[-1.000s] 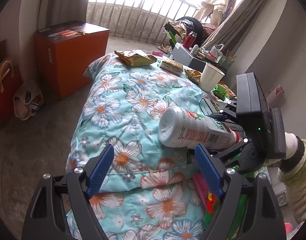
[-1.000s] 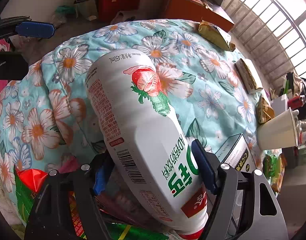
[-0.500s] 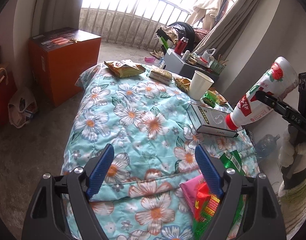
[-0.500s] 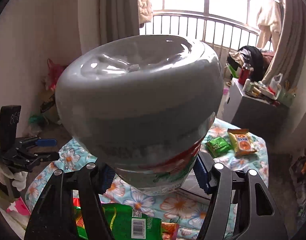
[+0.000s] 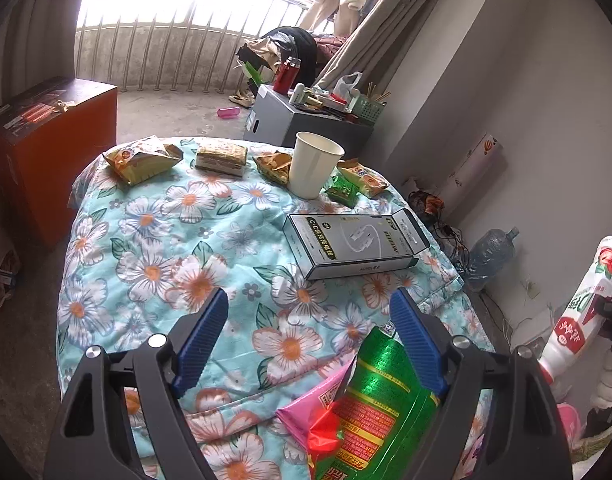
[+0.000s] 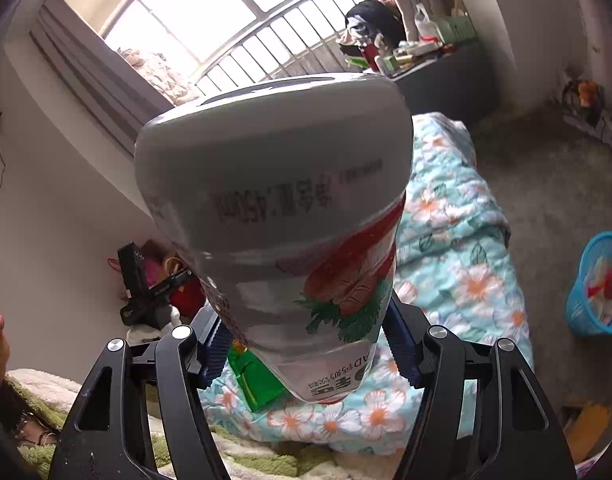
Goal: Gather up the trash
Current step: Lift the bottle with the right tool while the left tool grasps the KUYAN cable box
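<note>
My right gripper (image 6: 306, 344) is shut on a white strawberry-drink bottle (image 6: 282, 216), base towards the camera, held up in the air beside the flower-print table. The same bottle (image 5: 582, 312) shows at the right edge of the left wrist view. My left gripper (image 5: 310, 336) is open over the near part of the table (image 5: 154, 256), nothing between its blue pads. Under its right finger lie a green snack bag (image 5: 386, 400) and a pink wrapper (image 5: 310, 404). Further off are a grey-white carton (image 5: 354, 240), a paper cup (image 5: 312, 164) and several snack packets (image 5: 142, 158).
A blue mesh waste basket (image 6: 598, 284) stands on the floor right of the table. An orange box (image 5: 46, 140) stands left, a grey crate (image 5: 298, 120) with clutter behind, a water jug (image 5: 490, 252) by the wall. A person's face edge shows at far left.
The right gripper lifted the bottle off the table, swung it up and out to the right and rolled it. The left gripper moved forward and rose slightly, still open.
</note>
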The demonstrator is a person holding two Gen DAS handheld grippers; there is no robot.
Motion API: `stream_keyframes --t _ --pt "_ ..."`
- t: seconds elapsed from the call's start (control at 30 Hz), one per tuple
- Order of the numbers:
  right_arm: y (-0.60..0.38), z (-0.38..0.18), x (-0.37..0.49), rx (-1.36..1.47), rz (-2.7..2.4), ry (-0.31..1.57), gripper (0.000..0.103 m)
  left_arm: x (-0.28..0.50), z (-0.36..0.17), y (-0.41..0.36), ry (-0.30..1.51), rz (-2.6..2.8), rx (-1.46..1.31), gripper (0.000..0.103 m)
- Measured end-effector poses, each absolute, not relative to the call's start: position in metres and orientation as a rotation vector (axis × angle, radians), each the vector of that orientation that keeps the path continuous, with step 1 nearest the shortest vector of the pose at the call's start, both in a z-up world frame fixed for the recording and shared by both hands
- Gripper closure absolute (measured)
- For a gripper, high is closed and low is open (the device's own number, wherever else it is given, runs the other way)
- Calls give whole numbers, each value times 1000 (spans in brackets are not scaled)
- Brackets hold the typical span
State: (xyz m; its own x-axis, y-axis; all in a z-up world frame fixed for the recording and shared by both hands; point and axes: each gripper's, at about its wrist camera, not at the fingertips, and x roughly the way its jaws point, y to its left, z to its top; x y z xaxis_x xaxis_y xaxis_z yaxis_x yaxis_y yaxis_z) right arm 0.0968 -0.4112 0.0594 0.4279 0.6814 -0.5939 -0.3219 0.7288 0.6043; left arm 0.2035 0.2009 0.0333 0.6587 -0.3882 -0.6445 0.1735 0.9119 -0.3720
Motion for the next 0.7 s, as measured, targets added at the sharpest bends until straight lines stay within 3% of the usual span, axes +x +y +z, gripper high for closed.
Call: stream_keyframes --t 0.27,0.47,0.7 --pt "-402 -60 120 658 567 1237 41 292 22 129 881 -502 -181 22" --pt "-379 -76 149 690 565 1232 41 374 -3 92 905 -552 -95 22" --pt "-369 -72 157 709 561 1233 41 425 -48 94 1093 -461 -83 22"
